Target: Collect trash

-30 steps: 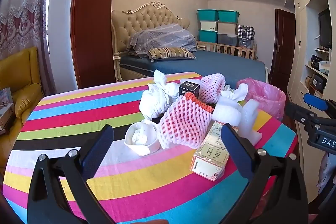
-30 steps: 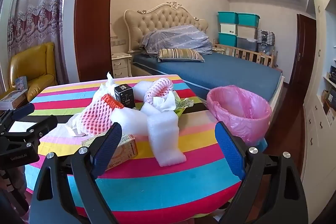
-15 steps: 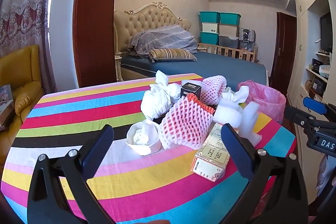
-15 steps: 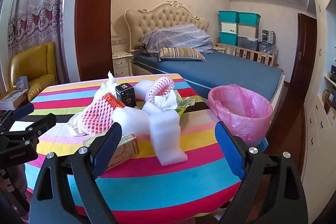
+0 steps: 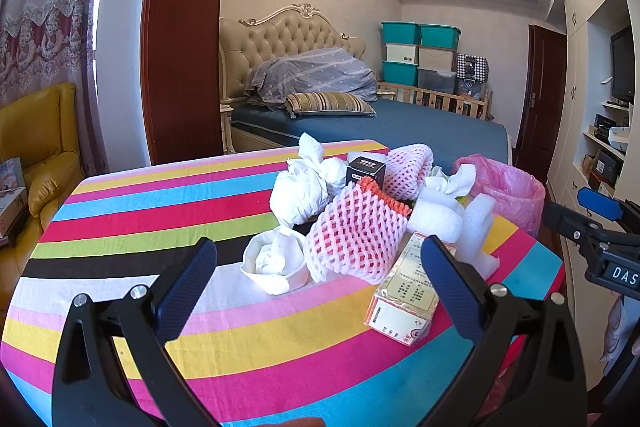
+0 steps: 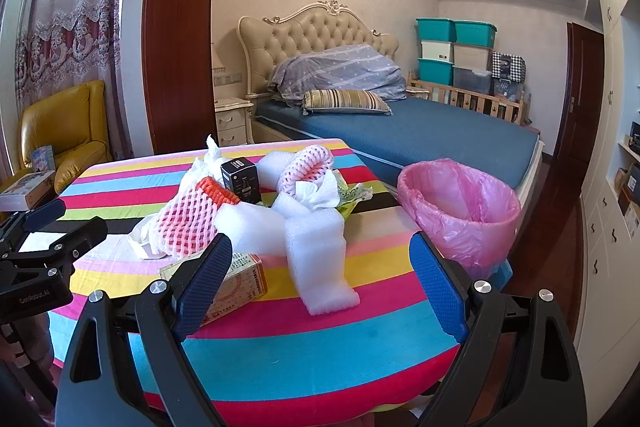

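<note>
A heap of trash lies on the striped tablecloth (image 5: 160,211) (image 6: 304,351): crumpled white tissue (image 5: 296,195), a paper cup with tissue in it (image 5: 276,261), pink foam fruit netting (image 5: 354,235) (image 6: 182,221), a small black box (image 5: 366,171) (image 6: 240,179), white foam pieces (image 5: 476,227) (image 6: 318,255) and a yellow carton (image 5: 406,291) (image 6: 240,281). A bin lined with a pink bag (image 6: 460,211) (image 5: 504,191) stands beside the table's right side. My left gripper (image 5: 316,279) is open, short of the heap. My right gripper (image 6: 320,275) is open, with the foam strip ahead between its fingers, untouched.
A blue bed (image 6: 420,135) with a tufted headboard lies behind the table. A yellow armchair (image 5: 36,147) stands at the left. Stacked storage boxes (image 6: 452,55) and a dark door (image 6: 580,95) are at the far wall, and white cupboards (image 6: 616,187) line the right.
Both views have shifted only slightly; the heap sits a little closer in the left wrist view. Both grippers stay open and nothing on the table has moved.
</note>
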A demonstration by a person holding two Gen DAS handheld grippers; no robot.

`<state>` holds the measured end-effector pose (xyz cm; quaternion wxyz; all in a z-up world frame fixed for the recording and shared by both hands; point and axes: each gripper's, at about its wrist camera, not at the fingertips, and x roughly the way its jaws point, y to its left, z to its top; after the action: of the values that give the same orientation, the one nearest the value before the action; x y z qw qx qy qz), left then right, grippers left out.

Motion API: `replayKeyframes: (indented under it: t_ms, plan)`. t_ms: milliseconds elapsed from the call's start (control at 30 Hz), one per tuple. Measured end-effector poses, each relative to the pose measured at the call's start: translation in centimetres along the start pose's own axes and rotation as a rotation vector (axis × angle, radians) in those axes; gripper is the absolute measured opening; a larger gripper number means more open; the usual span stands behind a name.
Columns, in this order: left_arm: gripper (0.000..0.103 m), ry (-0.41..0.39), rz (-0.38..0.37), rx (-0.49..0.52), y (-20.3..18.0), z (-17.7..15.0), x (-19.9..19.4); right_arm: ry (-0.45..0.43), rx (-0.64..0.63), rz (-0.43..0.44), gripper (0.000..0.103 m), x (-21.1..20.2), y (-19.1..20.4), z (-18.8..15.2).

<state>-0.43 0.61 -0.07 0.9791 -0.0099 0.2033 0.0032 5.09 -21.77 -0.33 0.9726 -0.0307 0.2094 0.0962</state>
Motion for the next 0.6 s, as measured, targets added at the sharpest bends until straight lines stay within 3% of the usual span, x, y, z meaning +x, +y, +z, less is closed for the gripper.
replayKeyframes:
  t_ms: [600]
  plan:
    - [0.099,0.0,-0.001,-0.002,0.05,0.03,-0.03,0.004,0.006,0.004,0.085,0.34,0.33,-0.41]
